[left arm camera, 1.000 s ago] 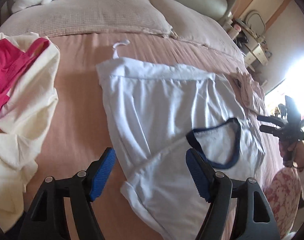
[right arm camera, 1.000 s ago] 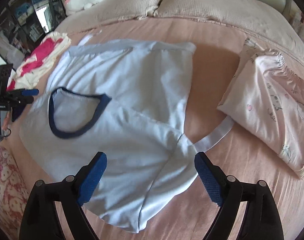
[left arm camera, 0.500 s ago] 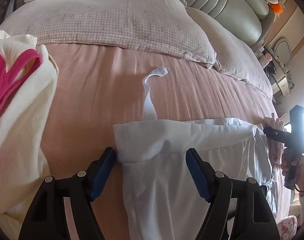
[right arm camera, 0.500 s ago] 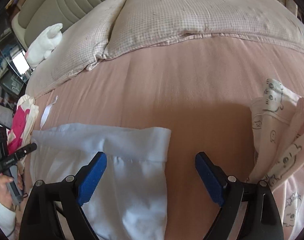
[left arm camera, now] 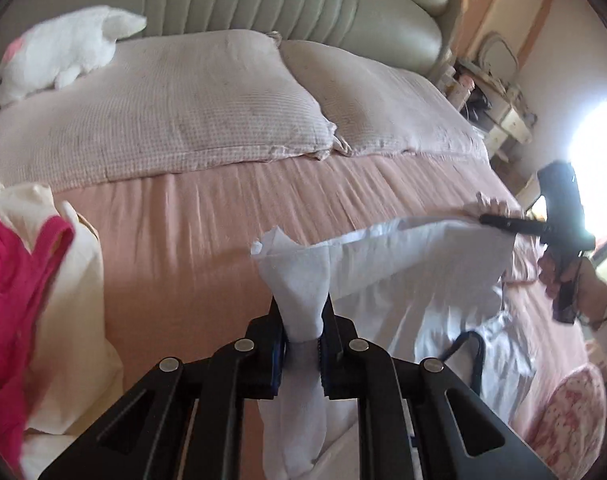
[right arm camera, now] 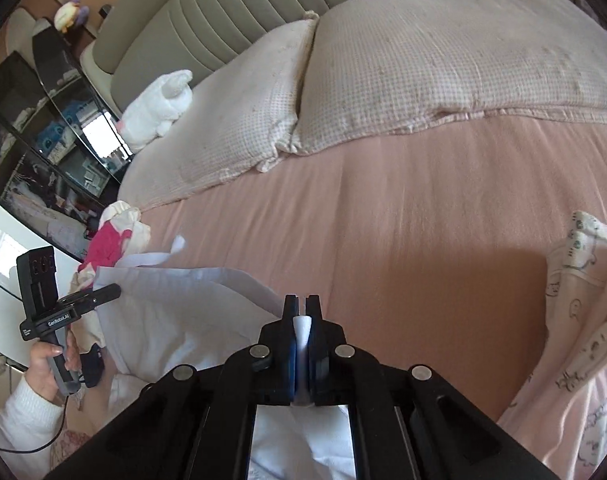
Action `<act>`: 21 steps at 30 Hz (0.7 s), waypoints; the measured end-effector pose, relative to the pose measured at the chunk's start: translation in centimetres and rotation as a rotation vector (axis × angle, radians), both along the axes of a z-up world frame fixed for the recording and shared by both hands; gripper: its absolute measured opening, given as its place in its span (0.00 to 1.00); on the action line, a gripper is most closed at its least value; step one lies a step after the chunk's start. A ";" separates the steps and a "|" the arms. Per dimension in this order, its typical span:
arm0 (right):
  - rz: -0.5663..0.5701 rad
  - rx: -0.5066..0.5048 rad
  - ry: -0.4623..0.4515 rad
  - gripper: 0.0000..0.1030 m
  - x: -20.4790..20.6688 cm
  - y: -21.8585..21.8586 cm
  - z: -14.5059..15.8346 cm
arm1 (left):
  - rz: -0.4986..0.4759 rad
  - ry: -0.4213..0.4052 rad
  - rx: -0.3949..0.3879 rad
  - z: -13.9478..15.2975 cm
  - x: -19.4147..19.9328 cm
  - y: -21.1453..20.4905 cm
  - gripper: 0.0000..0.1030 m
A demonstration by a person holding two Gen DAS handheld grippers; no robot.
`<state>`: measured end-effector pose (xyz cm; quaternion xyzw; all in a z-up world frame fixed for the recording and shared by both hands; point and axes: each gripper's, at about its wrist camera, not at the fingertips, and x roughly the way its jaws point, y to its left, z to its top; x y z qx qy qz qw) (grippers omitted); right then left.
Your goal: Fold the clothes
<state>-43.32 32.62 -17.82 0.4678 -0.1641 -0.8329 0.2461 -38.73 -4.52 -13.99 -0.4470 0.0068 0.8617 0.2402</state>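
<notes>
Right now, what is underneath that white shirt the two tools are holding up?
Under the white shirt lies the pink bedsheet. Its lower part still drapes on the bed, hiding whatever is beneath there.

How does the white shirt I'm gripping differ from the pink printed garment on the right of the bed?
The white shirt is plain with a dark collar; the pink garment carries small cartoon prints. The shirt is pinched along its hem by the left claw and right claw, partly raised; the pink garment lies untouched. Both are on the pink sheet.
</notes>
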 end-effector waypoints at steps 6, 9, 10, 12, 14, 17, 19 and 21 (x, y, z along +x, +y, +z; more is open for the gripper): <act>0.095 0.016 0.066 0.02 8.8 1.3 3.9 | -0.181 0.045 -0.102 1.5 8.4 2.0 0.12; 0.138 0.074 0.043 0.02 12.7 1.7 3.1 | -0.250 0.004 -0.134 -0.2 11.5 2.0 0.13; 0.153 0.081 -0.002 0.02 13.6 1.8 2.2 | -0.273 -0.012 -0.146 -0.9 12.5 2.0 0.13; 0.176 0.112 -0.082 0.02 15.1 1.9 0.6 | -0.309 -0.025 -0.201 -2.0 14.3 2.2 0.14; 0.189 0.167 -0.141 0.02 16.4 1.9 -0.8 | -0.340 -0.046 -0.297 -3.0 15.9 2.7 0.15; 0.187 0.212 -0.221 0.02 17.6 2.4 -1.7 | -0.362 -0.029 -0.433 -3.5 17.7 3.2 0.16; 0.154 0.273 -0.204 0.03 18.1 2.8 -0.8 | -0.361 -0.015 -0.470 -3.1 18.3 3.2 0.19; 0.155 0.336 -0.133 0.08 18.8 2.1 0.5 | -0.338 -0.016 -0.459 -2.5 18.3 3.0 0.33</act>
